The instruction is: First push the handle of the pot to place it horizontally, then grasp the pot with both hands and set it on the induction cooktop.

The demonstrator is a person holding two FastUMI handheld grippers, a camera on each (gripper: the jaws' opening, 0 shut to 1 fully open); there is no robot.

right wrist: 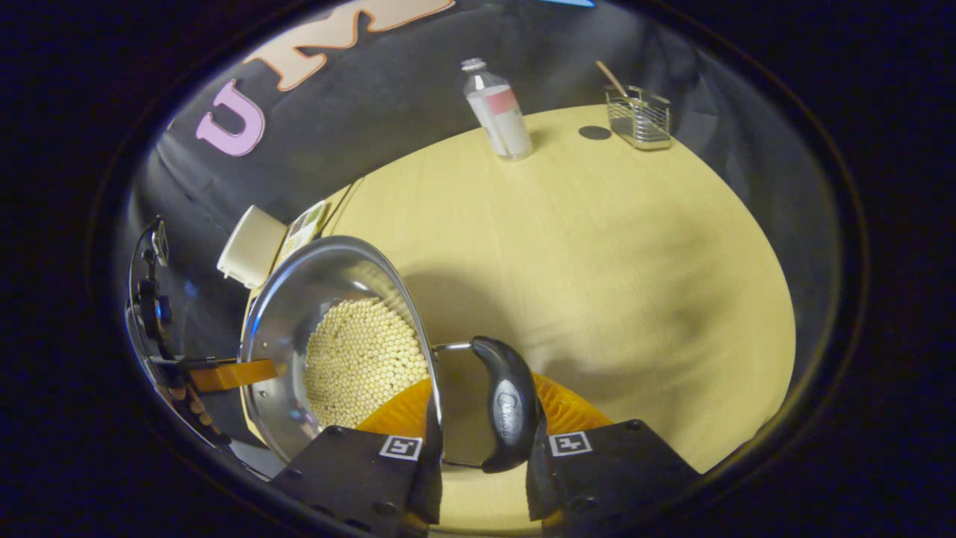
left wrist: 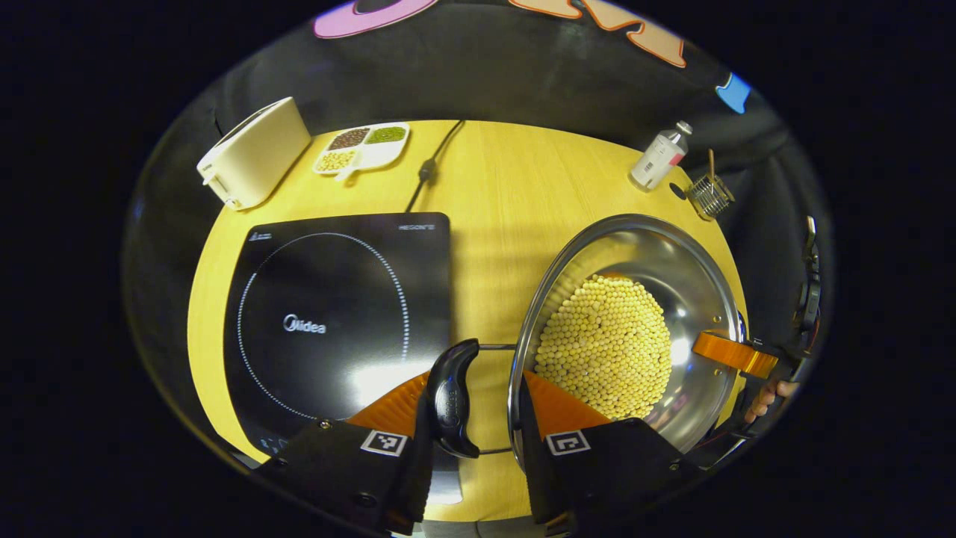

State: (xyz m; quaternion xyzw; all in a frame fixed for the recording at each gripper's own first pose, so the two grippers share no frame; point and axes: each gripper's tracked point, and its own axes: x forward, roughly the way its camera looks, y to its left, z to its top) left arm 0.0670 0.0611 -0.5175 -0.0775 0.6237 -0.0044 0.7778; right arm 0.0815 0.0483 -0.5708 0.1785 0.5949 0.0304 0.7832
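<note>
Beans [left wrist: 606, 345] could be spilled if the pot [left wrist: 676, 254] is tilted or lifted unevenly. Each handle [left wrist: 452, 397] is straddled by a part-open gripper [left wrist: 472, 437], not yet visibly clamped, while the pot sits on the table [left wrist: 508, 179] beside the cooktop [left wrist: 336, 314].
</note>
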